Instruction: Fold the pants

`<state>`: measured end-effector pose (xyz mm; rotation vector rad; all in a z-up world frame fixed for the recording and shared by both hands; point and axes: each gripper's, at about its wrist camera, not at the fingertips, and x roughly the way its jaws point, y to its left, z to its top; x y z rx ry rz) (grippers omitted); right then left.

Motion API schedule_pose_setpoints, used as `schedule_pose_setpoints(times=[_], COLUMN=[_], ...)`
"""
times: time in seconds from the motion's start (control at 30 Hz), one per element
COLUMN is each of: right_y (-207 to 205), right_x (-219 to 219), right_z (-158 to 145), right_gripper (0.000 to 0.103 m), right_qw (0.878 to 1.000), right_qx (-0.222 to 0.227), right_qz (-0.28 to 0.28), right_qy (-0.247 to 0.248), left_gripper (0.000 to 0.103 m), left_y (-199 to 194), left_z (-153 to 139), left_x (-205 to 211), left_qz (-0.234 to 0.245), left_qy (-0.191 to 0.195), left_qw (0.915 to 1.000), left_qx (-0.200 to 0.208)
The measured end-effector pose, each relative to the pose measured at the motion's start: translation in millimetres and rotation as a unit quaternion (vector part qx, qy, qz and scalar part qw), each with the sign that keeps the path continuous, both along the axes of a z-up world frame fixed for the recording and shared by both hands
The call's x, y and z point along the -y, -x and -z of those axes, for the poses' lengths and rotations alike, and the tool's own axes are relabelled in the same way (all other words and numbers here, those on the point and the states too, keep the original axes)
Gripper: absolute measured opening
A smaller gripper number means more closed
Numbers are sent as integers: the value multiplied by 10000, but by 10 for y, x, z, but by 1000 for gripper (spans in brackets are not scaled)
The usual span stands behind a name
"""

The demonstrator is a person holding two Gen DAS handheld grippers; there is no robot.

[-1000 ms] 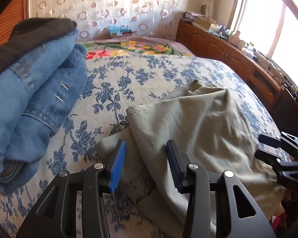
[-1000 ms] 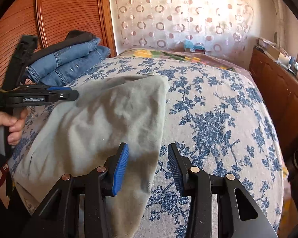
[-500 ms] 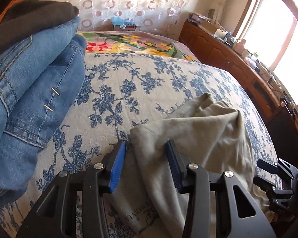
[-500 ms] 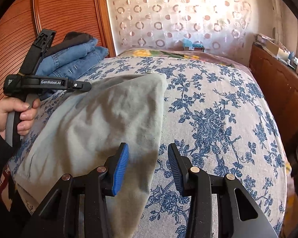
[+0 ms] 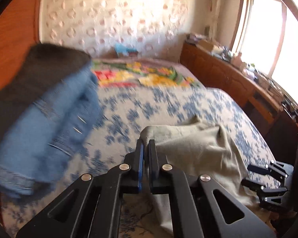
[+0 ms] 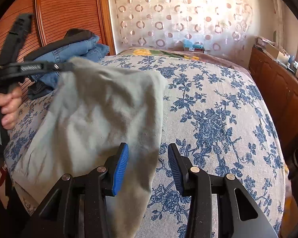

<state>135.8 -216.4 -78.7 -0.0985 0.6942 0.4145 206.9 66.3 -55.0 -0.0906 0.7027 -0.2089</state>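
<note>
- My left tongs [image 5: 145,145] have just been closing and now pinch a corner of the grey-green pants [image 5: 196,152], the blue pads pressed together on the cloth.
- In the right wrist view the same left tongs [image 6: 66,66] hold that corner lifted off the bed [image 6: 218,103], and the fabric hangs from them in a slack, wrinkled sheet.
- My left hand [image 6: 9,104] grips the tool's handle at the left edge of that view.
- My right tongs [image 6: 148,168] stand partly open and hold nothing; one edge of the pants [image 6: 101,115] lies between the blue pads without either pad pressing on it.
- The pants lie on the near left part of the blue-flowered bedspread, their near end running down under my right tongs.
- My right tongs [image 5: 254,176] show at the lower right of the left wrist view, by the edge of the cloth.
- A stack of folded jeans [image 6: 73,53] with a dark garment [image 6: 77,34] on top sits at the far left of the bed, just beyond the lifted corner.
- The left wrist view is blurred.
</note>
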Motion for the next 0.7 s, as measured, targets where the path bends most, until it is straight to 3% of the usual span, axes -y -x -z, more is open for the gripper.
schedule_pose_setpoints(times=[0.1, 0.23, 0.33, 0.53, 0.7], right_y=[1, 9, 9, 8, 7], right_x=[10, 6, 3, 0, 12], right_z=[1, 0, -2, 2, 3], right_gripper=[43, 43, 43, 43, 43], right_qw=[10000, 10000, 10000, 10000, 10000], right_qx=[1, -11, -7, -9, -19], right_qz=[-4, -17, -16, -21, -15], right_qy=[20, 39, 44, 58, 47], left_gripper=[5, 8, 23, 73, 75], left_y=[-46, -175, -121, 90, 284], left_z=[-5, 155, 194, 220, 258], left_x=[-48, -99, -65, 44, 195], left_qz=[-105, -75, -29, 188, 352], left_qy=[-220, -159, -217, -164, -237], left_qw=[9997, 9987, 9987, 9991, 9988], left_qx=[-21, -471, -455, -329, -259])
